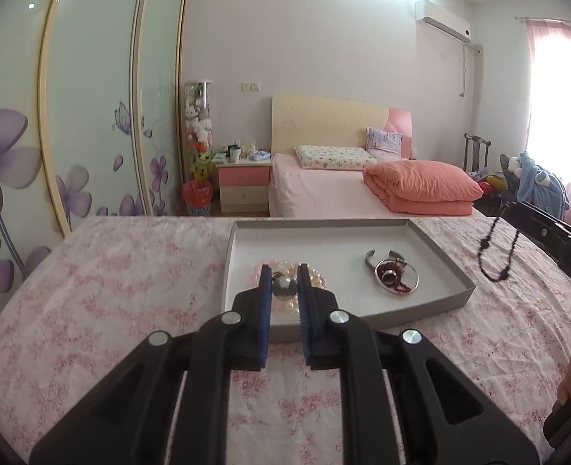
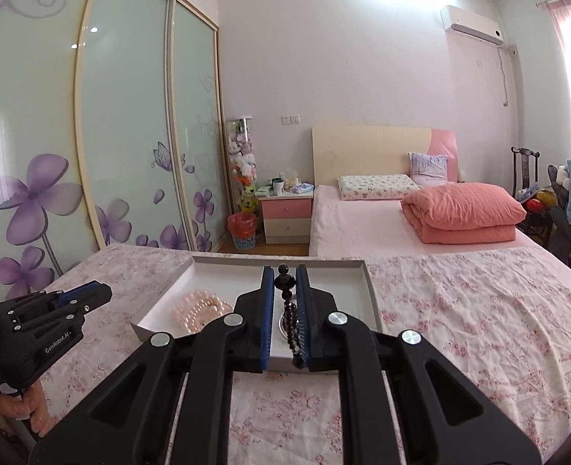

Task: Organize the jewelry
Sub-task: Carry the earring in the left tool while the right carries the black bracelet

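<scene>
Over the pink floral-print cloth (image 1: 111,290) on the counter, the left hand-held gripper (image 1: 284,285) tilts gently downward, its blue pads nipped on a shiny grey metal ball (image 1: 284,288) above the shallow white cardboard tray (image 1: 432,294). The right hand-held gripper (image 2: 284,290) slopes likewise, narrowed on a black beaded necklace (image 2: 285,290) (its loop dangles free in the left view). In the tray lie pale pink pearl strands (image 2: 200,308) and a silver bangle with dark red beads (image 1: 396,281).
</scene>
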`<state>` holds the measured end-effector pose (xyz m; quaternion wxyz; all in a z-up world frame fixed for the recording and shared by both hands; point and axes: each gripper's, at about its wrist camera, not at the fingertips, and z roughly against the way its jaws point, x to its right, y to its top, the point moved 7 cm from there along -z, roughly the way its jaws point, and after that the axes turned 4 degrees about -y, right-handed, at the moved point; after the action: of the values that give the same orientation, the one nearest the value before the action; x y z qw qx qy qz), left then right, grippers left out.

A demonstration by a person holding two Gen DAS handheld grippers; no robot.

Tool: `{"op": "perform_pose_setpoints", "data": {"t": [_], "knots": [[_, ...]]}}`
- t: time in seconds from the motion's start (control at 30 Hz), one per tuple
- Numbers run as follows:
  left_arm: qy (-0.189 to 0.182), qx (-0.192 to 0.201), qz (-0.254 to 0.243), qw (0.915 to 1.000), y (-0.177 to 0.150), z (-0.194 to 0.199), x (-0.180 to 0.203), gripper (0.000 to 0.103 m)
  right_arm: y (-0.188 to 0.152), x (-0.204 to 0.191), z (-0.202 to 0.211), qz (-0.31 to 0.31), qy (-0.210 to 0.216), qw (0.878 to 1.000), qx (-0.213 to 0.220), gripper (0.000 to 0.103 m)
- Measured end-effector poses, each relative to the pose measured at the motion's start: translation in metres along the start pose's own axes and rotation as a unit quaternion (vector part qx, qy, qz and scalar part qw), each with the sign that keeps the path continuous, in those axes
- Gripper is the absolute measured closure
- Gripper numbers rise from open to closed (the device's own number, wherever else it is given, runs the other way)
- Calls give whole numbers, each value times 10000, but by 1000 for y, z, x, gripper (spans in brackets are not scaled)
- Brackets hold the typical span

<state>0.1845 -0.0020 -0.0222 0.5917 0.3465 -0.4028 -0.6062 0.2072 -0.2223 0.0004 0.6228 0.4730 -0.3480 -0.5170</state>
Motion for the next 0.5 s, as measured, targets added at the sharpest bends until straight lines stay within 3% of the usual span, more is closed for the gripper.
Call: {"op": "perform_pose_setpoints", "data": {"t": [0.5], "knots": [[-102, 95, -170, 9998, 20, -17, 20, 89, 16, -16, -18, 102, 94, 9998, 141, 91]]}}
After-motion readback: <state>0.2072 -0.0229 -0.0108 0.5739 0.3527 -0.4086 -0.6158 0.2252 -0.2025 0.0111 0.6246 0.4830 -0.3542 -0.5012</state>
